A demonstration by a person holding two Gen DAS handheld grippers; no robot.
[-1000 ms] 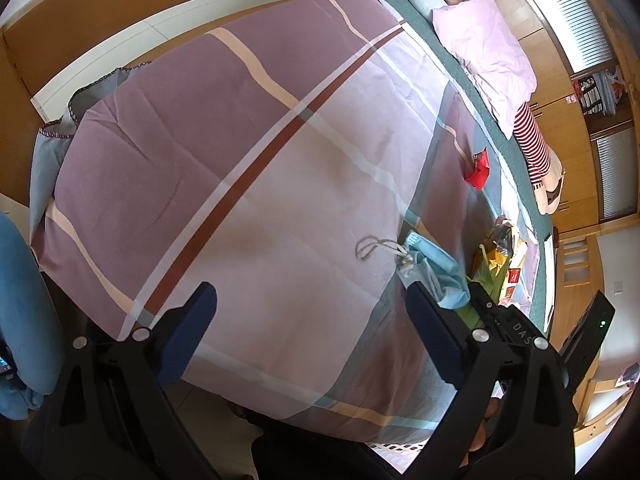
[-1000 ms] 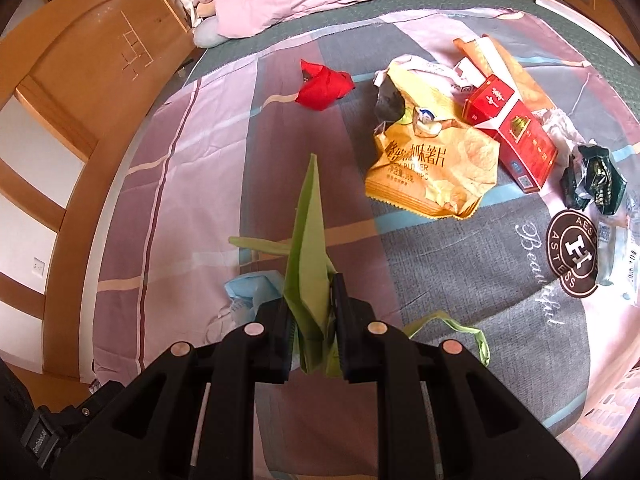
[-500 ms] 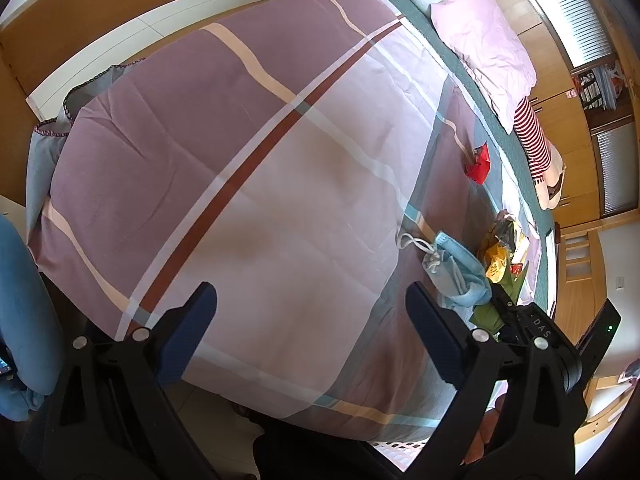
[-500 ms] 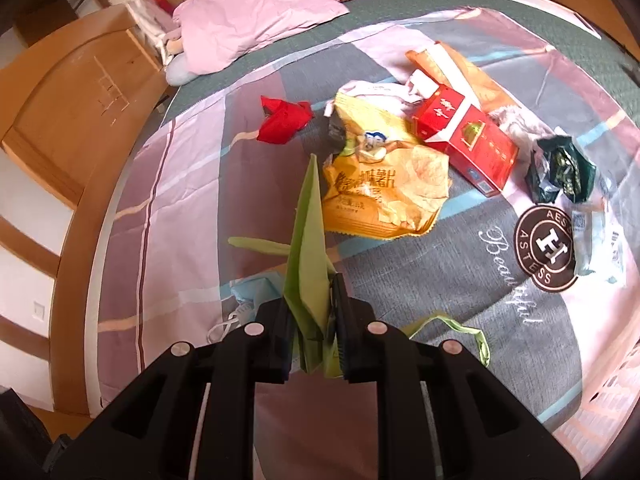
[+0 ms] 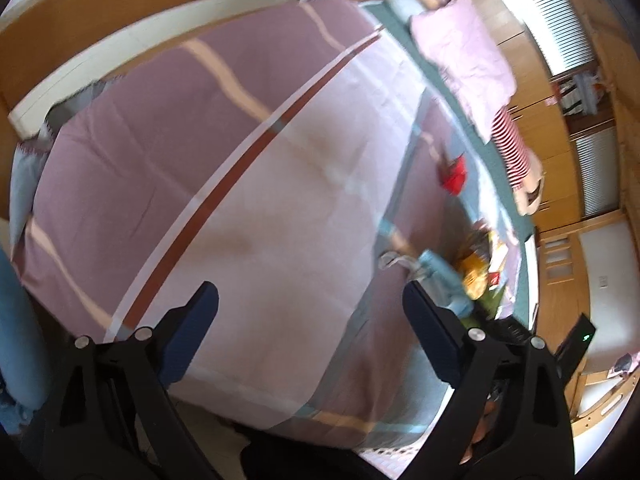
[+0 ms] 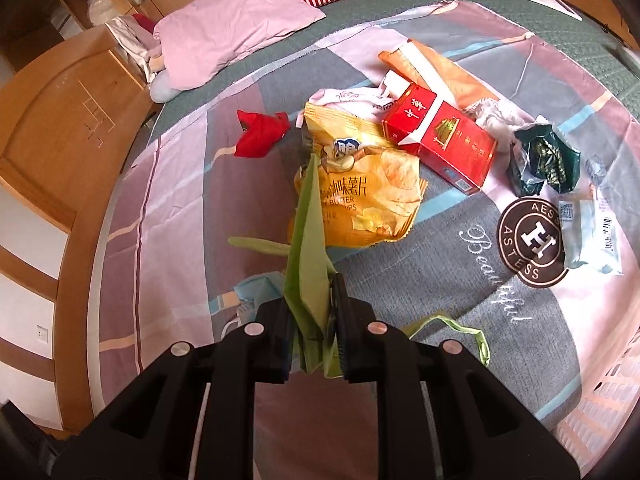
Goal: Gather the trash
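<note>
Right claw (image 6: 312, 300) pinching folded green bag (image 6: 306, 240), upright.

The bed (image 6: 460, 264) carries a yellow chip bag (image 6: 368, 196), red carton (image 6: 440, 140), red wrapper (image 6: 260, 136), green wrapper (image 6: 544, 160) and pink pillow (image 6: 236, 28).

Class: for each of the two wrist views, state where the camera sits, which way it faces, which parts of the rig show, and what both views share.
Left wrist: behind the open left gripper, facing across the striped purple bedsheet.
Right wrist: behind the right gripper, shut on a green fabric bag, facing the trash pile.
Shared: yellow chip bag, crumpled red wrapper, pink pillow.
</note>
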